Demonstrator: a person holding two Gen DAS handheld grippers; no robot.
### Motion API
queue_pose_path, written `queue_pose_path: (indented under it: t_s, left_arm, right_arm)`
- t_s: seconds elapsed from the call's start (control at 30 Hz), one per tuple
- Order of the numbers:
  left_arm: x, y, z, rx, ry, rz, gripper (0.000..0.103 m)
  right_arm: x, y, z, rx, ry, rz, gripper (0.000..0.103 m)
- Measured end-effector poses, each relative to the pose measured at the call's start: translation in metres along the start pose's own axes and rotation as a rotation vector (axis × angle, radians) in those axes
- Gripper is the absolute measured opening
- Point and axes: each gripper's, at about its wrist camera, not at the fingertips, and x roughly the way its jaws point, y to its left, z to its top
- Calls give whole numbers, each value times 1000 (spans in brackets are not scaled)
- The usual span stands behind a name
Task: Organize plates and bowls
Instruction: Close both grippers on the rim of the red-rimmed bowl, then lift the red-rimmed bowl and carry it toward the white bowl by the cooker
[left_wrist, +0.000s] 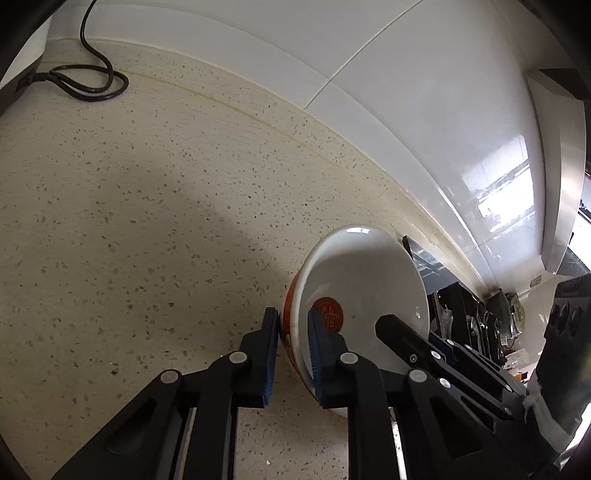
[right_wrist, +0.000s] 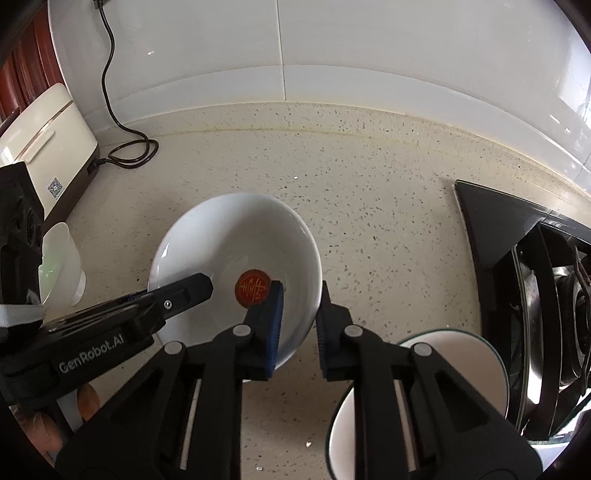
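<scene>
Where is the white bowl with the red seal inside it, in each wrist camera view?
Left wrist: the bowl sits lower right of centre, its rim between the left gripper fingers.
Right wrist: the bowl sits just left of centre, its rim between the right gripper fingers.
Shared landmark: the looped black cable, upper left in both.
</scene>
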Motion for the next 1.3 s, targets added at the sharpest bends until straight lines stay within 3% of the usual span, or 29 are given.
queue_pose_path:
  t_s: [0.6, 1.3]
  left_arm:
    - [-48, -4, -7, 29, -73, -4, 15]
    - [-137, 61, -7, -45, -199, 36, 15]
  right_arm:
    - [-49, 18, -9, 16, -96, 48, 20]
    - [-61, 116, 1, -76, -129, 170, 20]
